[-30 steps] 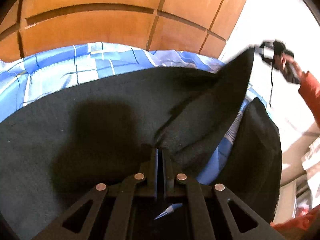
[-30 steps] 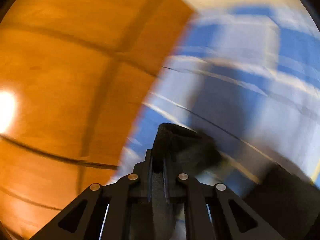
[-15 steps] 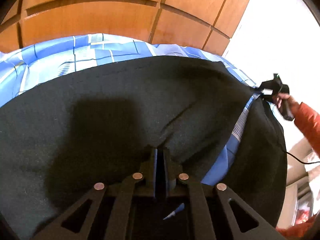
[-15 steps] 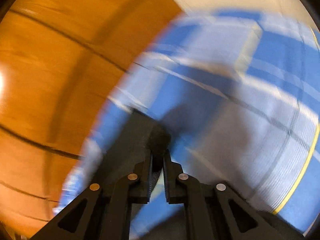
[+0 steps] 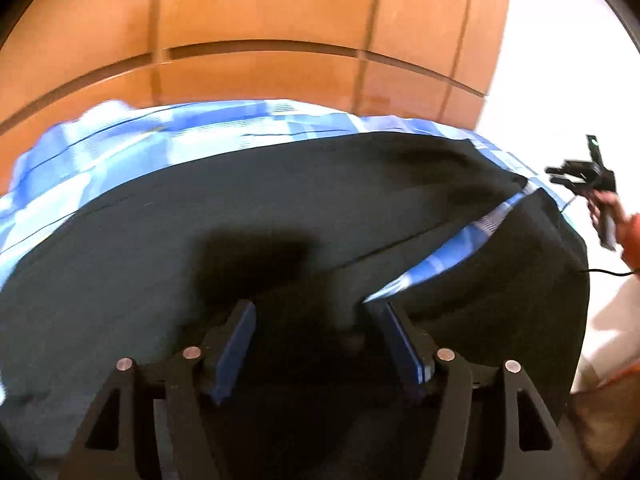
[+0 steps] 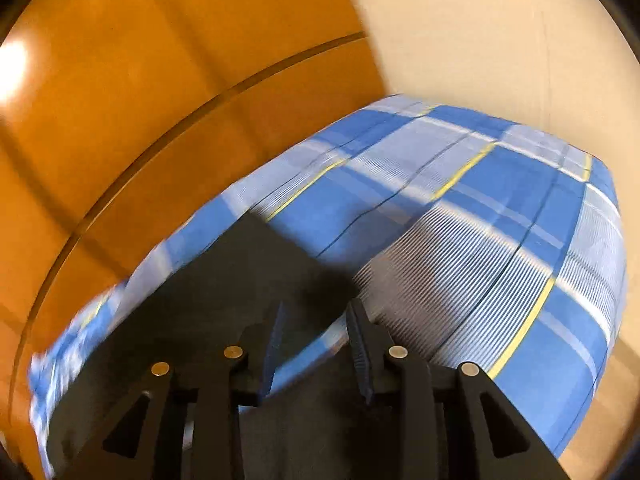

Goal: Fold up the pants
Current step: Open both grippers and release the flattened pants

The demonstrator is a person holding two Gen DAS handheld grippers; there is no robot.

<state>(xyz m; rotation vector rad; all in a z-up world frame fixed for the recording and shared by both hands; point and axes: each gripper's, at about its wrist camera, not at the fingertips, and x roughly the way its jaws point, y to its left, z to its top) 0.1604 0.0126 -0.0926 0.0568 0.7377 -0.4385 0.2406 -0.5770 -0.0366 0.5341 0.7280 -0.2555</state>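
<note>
We look down at dark, matte pants [image 5: 280, 216] spread flat across a blue plaid bedsheet [image 5: 132, 140], smooth orange wood panelling [image 5: 280, 40] rising at the far side. Our left gripper [image 5: 312, 316] has just been opening; its blue-padded jaws stand wide above the cloth, gripping nothing. Our right gripper [image 6: 314, 316] has also just been opening, its jaws narrowly parted over the pants' corner [image 6: 248, 264] and the ribbed, yellow-lined sheet [image 6: 460, 240], nothing pinched between them. It also shows at far right, held in a hand [image 5: 610, 204].
</note>
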